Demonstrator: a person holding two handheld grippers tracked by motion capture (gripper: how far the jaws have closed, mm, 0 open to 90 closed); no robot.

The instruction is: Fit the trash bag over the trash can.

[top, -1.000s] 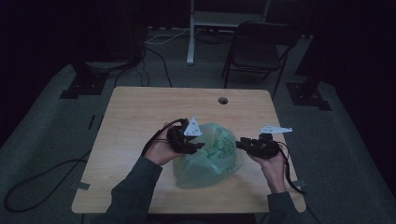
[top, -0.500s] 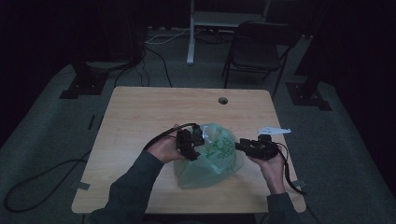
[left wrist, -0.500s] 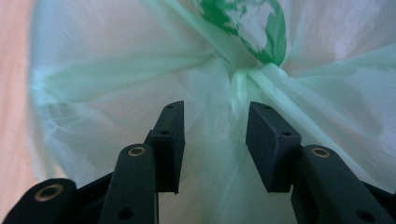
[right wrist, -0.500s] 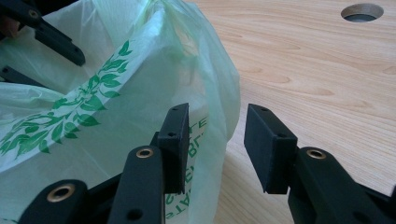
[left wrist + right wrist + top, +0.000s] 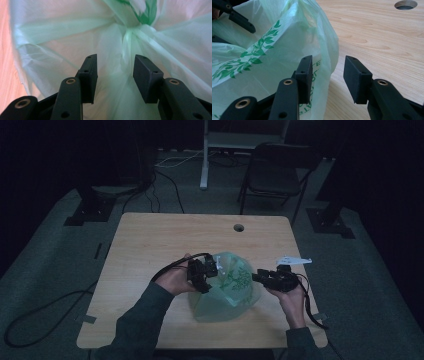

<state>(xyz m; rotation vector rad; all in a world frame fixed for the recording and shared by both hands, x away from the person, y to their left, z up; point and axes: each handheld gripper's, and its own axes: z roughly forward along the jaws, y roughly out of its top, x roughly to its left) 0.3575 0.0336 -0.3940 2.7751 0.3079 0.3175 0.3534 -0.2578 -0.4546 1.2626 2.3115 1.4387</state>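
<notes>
1. Pale wood tops the bench point(image 5: 150, 245), which has a round hole point(image 5: 238, 227) near its far edge and stands on grey carpet in a dark room.
2. Beyond the bench are a black folding chair point(image 5: 272, 175), a white post point(image 5: 204, 155) and cables on the floor.
3. A thin green plastic bag point(image 5: 227, 287) with a leaf print lies on the near half of the bench, between the two hands. It spreads wide and low, its gathered neck toward the far left by the left hand; I cannot tell a clear long axis.
4. The left hand-held gripper point(image 5: 115, 72) has its jaws apart, just opened further, with bag film between them but not pinched.
5. The right hand-held gripper point(image 5: 328, 75) sits at the bag's right edge, jaws parted; one pad point(image 5: 305, 75) lies against the film, and bare wood shows in the gap.
</notes>
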